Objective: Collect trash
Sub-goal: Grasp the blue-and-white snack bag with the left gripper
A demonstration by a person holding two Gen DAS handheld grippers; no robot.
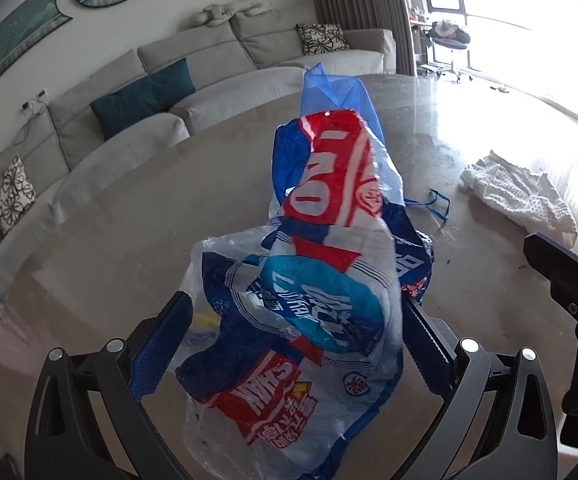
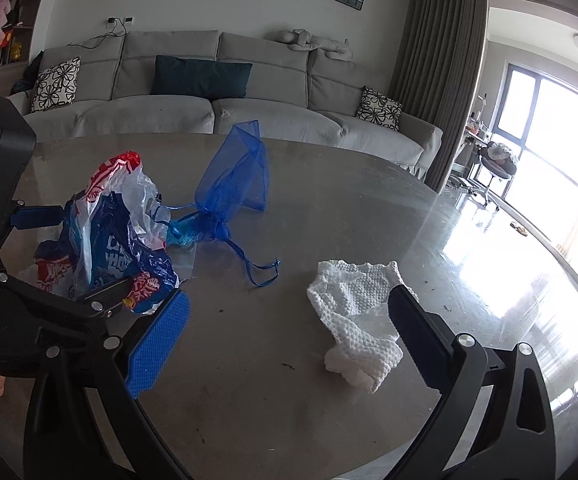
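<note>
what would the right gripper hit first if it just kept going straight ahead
Probably the white crumpled paper towel: it lies on the table just ahead of the open right gripper, close by its right finger. Depth is hard to judge through the fisheye.

L wrist cam: low over the table (image 1: 129, 208), looks fwd along its fingers toward the sofa (image 1: 193, 68), very close on the crumpled plastic bag (image 1: 309, 280) filling centre. R wrist cam: a bit further back & to the right, same heading, sofa (image 2: 217, 80) square-on. Shared: bag (image 2: 109, 232), blue mesh pouch (image 2: 237, 172), white foam wrap (image 2: 357, 312), window on the right
</note>
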